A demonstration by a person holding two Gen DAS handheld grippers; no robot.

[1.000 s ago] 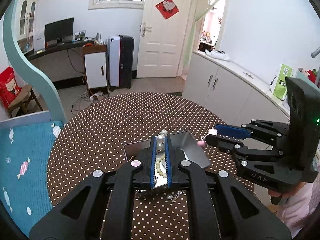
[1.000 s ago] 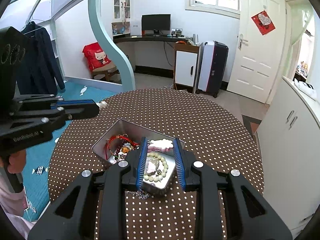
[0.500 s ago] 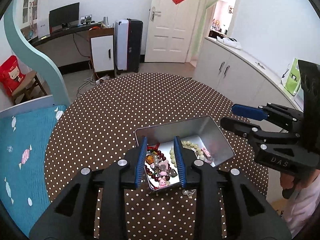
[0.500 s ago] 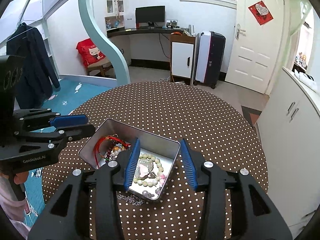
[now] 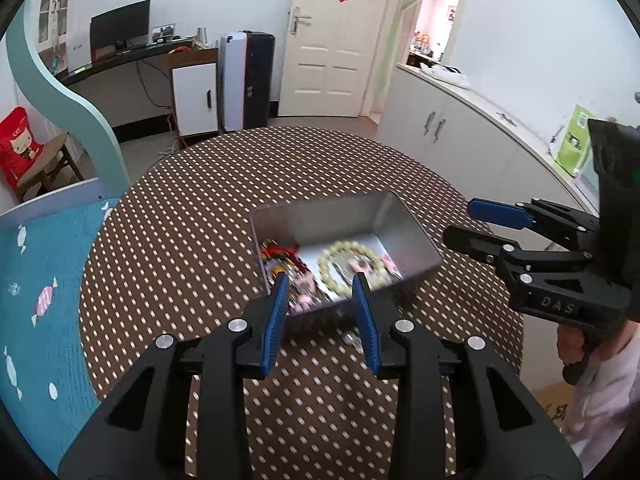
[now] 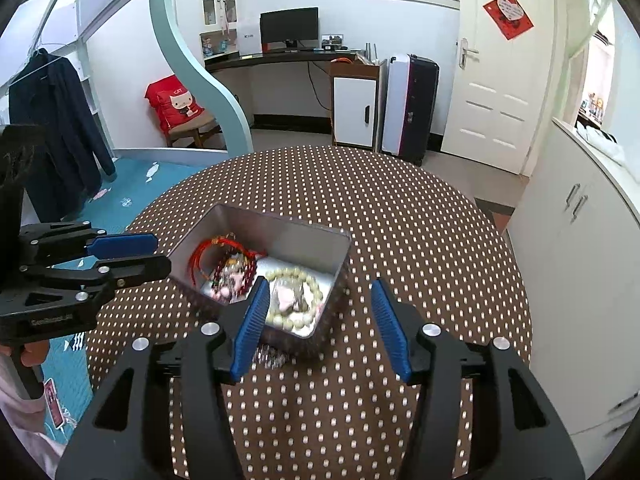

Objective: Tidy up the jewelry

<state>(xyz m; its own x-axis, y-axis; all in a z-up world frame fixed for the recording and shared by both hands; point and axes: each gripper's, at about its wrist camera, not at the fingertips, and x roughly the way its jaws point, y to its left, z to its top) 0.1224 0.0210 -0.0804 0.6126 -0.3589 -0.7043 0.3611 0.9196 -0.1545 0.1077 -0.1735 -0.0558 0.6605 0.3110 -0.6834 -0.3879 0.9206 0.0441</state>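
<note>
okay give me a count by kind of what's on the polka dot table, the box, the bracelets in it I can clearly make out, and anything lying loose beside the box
Metal tin: 1
Pale bead bracelet: 1
Red cord bracelet: 1
Loose silver chain beside the tin: 1
Total: 4. The small pieces heaped in the tin are too blurred to count.

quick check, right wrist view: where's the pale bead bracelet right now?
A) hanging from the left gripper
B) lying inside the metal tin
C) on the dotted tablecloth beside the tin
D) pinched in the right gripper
B: the pale bead bracelet lies on the floor of the metal tin, next to the red bracelets; the right gripper stands open with nothing between its pads.
</note>
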